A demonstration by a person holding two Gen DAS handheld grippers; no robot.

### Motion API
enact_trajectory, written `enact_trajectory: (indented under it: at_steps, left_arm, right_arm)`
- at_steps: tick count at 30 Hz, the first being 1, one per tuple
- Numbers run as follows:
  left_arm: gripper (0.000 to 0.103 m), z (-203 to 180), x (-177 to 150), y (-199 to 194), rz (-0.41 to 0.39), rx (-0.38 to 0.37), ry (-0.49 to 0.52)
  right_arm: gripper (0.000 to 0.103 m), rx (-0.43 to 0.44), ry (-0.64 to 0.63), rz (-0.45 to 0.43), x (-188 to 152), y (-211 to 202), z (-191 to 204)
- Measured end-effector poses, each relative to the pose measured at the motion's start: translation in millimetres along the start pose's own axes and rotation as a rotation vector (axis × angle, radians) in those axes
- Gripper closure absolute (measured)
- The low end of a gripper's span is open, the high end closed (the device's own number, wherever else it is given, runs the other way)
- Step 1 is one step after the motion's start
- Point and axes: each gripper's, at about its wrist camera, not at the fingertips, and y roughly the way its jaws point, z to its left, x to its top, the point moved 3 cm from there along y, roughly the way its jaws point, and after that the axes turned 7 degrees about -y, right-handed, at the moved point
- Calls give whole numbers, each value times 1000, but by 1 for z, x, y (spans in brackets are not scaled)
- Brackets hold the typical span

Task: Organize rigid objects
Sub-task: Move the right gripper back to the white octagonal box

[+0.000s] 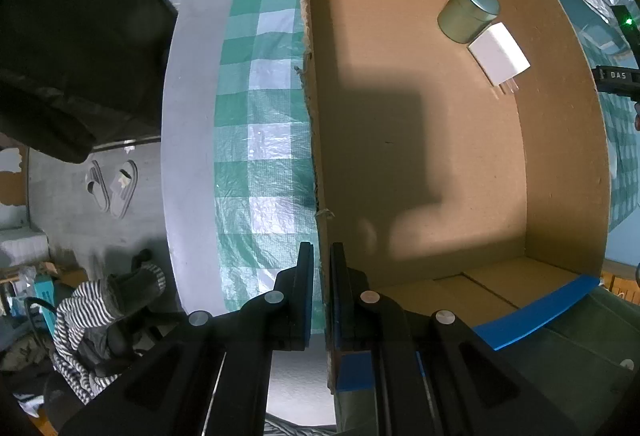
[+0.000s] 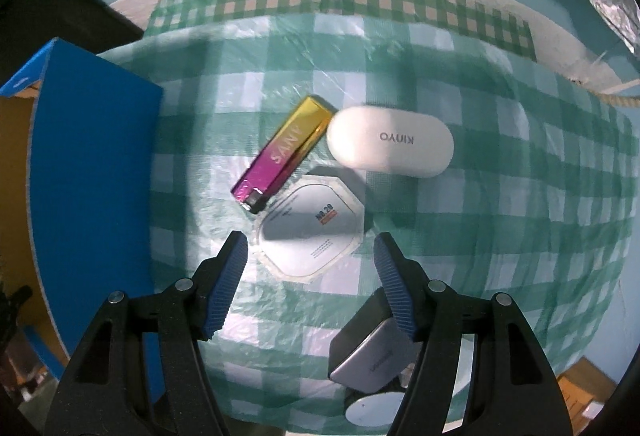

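Pinching the near wall of the open brown cardboard box with blue-taped rim (image 1: pixel 420 139), the left gripper (image 1: pixel 321 260) has its two black jaws closed on the cardboard edge, one pad outside and one inside. Within the box, at the far right corner, a dull green cylindrical tin (image 1: pixel 468 11) lies just beside a white plug-in charger block (image 1: pixel 500 53), the two touching or very nearly so (metal prongs show at the charger's lower end). The rest of the box floor is bare cardboard under a broad shadow. The box rests on a green-and-white checked plastic tablecloth (image 1: pixel 260 139), and a pair of grey slippers (image 1: pixel 114 187) lies on the floor beyond the table edge. The right gripper (image 2: pixel 310 248) points down over the same cloth, its blue ribbed pads parted at a moderate width and gripping nothing. Directly below and between the pads lies a flat white octagonal packet with printed text (image 2: pixel 310 232), untouched by either pad. Just beyond it, a pink-to-gold metallic rectangular stick marked SANY (image 2: pixel 284 153) lies diagonally, its far end touching or nearly touching a white oval case marked KINYO (image 2: pixel 390 141). A silver-grey rounded box (image 2: pixel 370 352) sits near the right jaw, partly hidden behind it, with a small white disc-like item (image 2: pixel 372 408) just beneath. The box's blue outer wall stands at the left of this view.
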Motion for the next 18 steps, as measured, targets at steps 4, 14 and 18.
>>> enact_trajectory:
  at_steps: [4, 14, 18]
  left_arm:
    - [95, -1, 0, 1, 1, 3, 2]
    - [95, -3, -1, -1, 1, 0, 5]
    - [95, -2, -1, 0, 5, 2, 4]
  right_arm:
    - [37, -9, 4, 11, 4, 9, -2]
    - [32, 2, -22, 52, 10, 9, 2]
    - [32, 11, -42, 38, 12, 8, 10]
